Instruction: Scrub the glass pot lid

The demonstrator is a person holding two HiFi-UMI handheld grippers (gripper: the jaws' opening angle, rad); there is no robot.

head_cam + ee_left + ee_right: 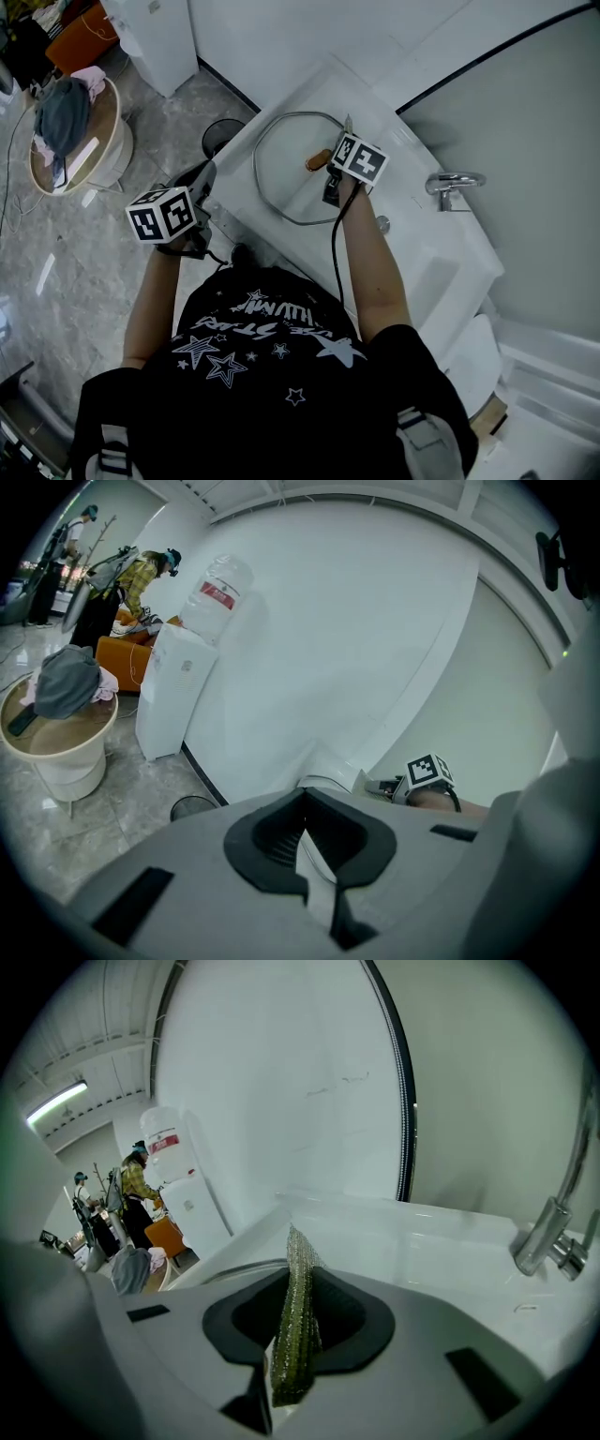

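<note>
My right gripper (298, 1288) was clamped on a greenish mesh scouring pad (292, 1354), which stood up between its jaws. It hung over the glass pot lid (286, 183), which lay in the white sink (412, 234), close to the lid's brown knob (317, 160). My left gripper (305, 832) sat off the sink's left edge, jaws pressed together with nothing between them.

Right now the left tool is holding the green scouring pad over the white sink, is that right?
Not quite: it is the right tool that holds the green scouring pad over the white sink. The right gripper view shows this.
</note>
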